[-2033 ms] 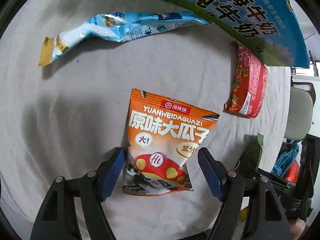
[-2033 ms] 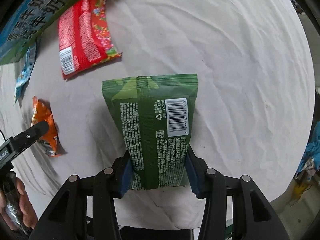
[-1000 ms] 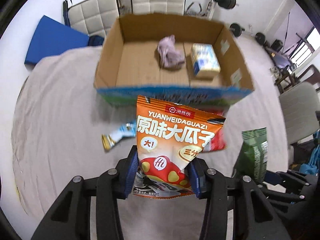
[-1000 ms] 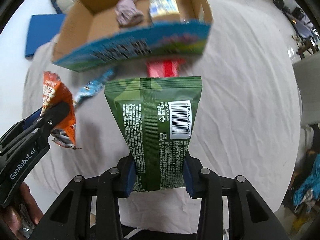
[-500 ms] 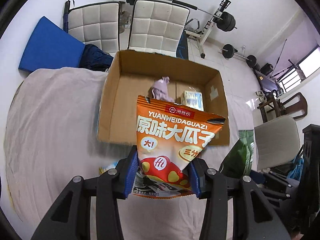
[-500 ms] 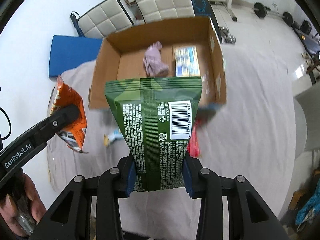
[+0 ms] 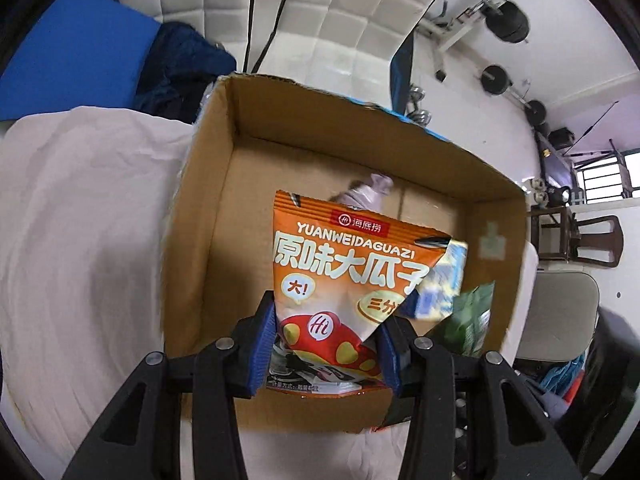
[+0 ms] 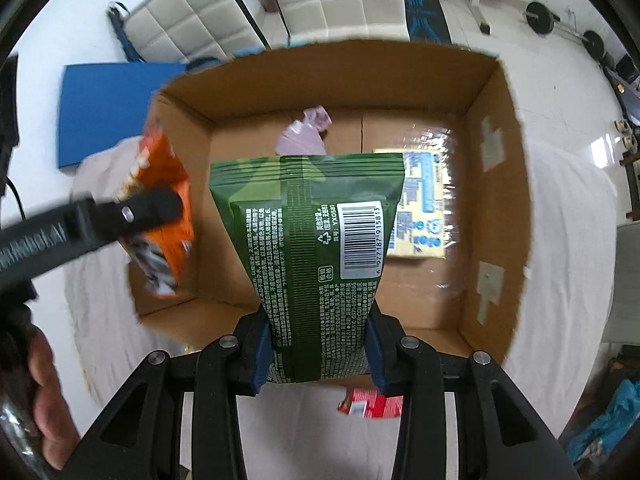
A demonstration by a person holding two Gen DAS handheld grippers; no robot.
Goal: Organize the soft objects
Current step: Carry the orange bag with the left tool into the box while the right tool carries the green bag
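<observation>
Left wrist view: both packets, lifted off the tabletop 2 s ago, now hang over the cardboard box (image 7: 208, 216); left gripper (image 7: 326, 350) fingers pinch the orange packet (image 7: 340, 276), right gripper (image 8: 318, 354) fingers pinch the green packet (image 8: 312, 256); release likely comes next.

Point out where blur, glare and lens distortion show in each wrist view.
Left wrist view: the orange snack bag in the left tool is sharp, while the cardboard box and the green bag smear with motion. Right wrist view: the green bag's barcode reads crisply in the right tool; the left tool and its orange bag are blurred; glare streaks the wrapped blue-and-yellow pack. Both views bend at the dark fisheye rim.
</observation>
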